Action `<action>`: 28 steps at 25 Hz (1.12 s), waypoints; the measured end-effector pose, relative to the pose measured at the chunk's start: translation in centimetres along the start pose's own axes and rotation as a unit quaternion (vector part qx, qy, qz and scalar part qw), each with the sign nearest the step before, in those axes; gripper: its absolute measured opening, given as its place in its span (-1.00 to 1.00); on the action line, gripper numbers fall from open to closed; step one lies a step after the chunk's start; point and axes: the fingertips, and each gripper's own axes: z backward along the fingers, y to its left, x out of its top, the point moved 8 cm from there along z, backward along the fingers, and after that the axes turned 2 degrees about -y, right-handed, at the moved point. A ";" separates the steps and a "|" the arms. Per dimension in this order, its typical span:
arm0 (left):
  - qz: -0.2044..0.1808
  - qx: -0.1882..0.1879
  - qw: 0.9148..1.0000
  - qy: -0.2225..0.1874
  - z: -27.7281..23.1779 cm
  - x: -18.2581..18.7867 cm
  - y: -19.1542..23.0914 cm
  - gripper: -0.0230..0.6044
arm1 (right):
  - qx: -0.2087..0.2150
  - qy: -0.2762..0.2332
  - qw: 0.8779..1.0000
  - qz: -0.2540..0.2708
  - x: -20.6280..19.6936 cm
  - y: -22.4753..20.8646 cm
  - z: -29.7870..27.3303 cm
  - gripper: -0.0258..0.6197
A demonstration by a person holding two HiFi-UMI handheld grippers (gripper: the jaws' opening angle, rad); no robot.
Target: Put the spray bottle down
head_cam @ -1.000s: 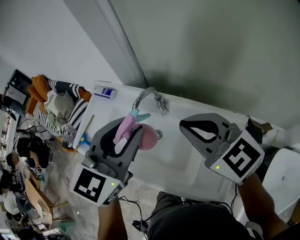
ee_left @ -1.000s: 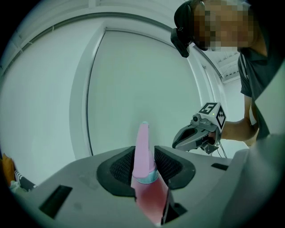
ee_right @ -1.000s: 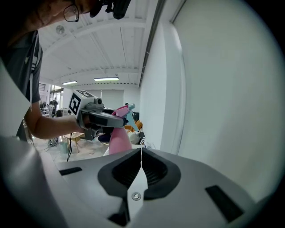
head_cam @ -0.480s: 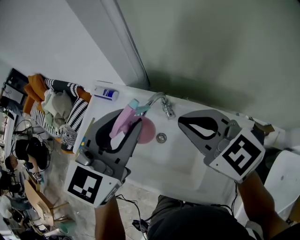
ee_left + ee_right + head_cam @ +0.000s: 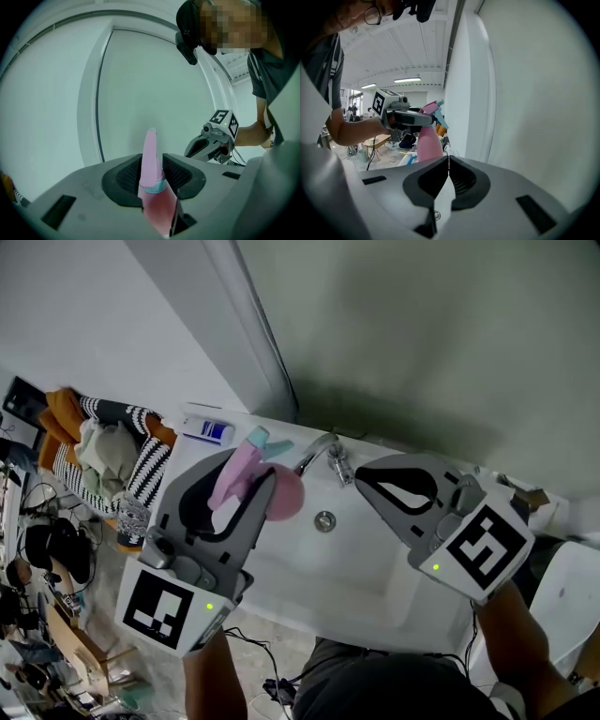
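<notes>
A pink spray bottle (image 5: 287,494) with a teal nozzle is clamped between the pads of my left gripper (image 5: 246,479), which is shut on its neck. It hangs in the air over the left part of the white sink (image 5: 375,563). In the left gripper view the bottle (image 5: 151,161) stands upright between the jaws of the left gripper (image 5: 152,172). My right gripper (image 5: 367,482) hovers over the sink's right side, its jaws shut with nothing between them. From the right gripper view, the bottle (image 5: 429,138) shows to the left beyond the right gripper (image 5: 448,165).
A chrome faucet (image 5: 323,451) rises at the sink's back edge, just right of the bottle, with the drain (image 5: 324,519) below it. A blue and white tube (image 5: 208,430) lies on the sink's left ledge. A basket of clothes (image 5: 112,451) sits left of it.
My left gripper has carried the spray bottle up and to the left, from over the basin toward the sink's back left corner. The right gripper has barely moved.
</notes>
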 end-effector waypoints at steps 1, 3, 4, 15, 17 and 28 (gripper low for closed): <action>0.001 0.000 1.000 -0.001 -0.2 0.0 0.3 -0.51 | -0.001 0.001 1.000 -0.001 0.0 -0.2 -0.2 -0.89; 0.001 -0.001 1.000 -0.003 -0.4 0.1 1.0 -0.51 | -0.001 0.004 1.000 -0.002 0.1 -0.5 -0.6 -0.89; -0.001 -0.001 1.000 -0.005 -0.5 0.1 1.4 -0.51 | -0.002 0.006 1.000 -0.003 0.0 -0.7 -0.8 -0.89; -0.009 -0.005 0.999 -0.032 -1.9 -0.2 4.7 -0.51 | -0.011 0.022 1.000 -0.011 0.1 -2.0 -2.5 -0.89; -0.006 -0.006 0.999 -0.031 -2.5 -0.8 5.3 -0.51 | -0.011 0.024 1.000 -0.013 -0.2 -2.4 -3.2 -0.89; 0.018 -0.010 0.999 -0.027 -3.5 -2.8 6.7 -0.51 | -0.015 0.043 0.999 -0.020 -0.2 -2.8 -4.0 -0.89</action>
